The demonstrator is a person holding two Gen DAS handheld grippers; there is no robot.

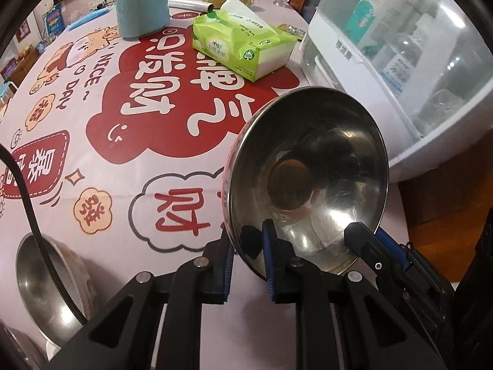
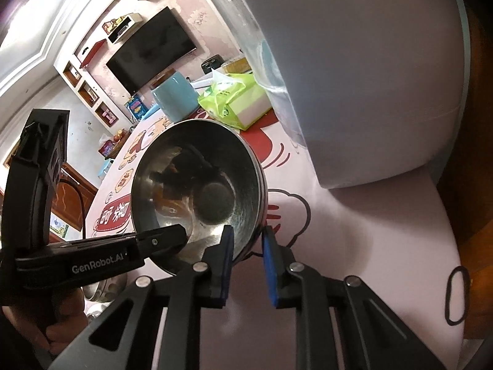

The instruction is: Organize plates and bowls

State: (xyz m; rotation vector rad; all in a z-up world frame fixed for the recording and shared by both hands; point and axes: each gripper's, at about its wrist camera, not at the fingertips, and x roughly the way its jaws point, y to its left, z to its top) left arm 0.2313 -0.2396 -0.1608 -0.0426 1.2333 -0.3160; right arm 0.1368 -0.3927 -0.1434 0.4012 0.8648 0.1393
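A steel bowl is held tilted above the printed tablecloth, its hollow turned toward both cameras. My left gripper is shut on the bowl's near rim, one pad inside and one outside. My right gripper pinches the rim further to the right. In the right wrist view the same bowl has my right gripper shut on its lower right rim. There the left gripper comes in from the left and holds the lower left rim. A second steel bowl rests on the table at lower left.
A white cabinet with a clear door holding bottles stands close on the right. A green tissue pack and a teal canister sit farther back. A black cable crosses the second bowl. A black hair band lies near the table edge.
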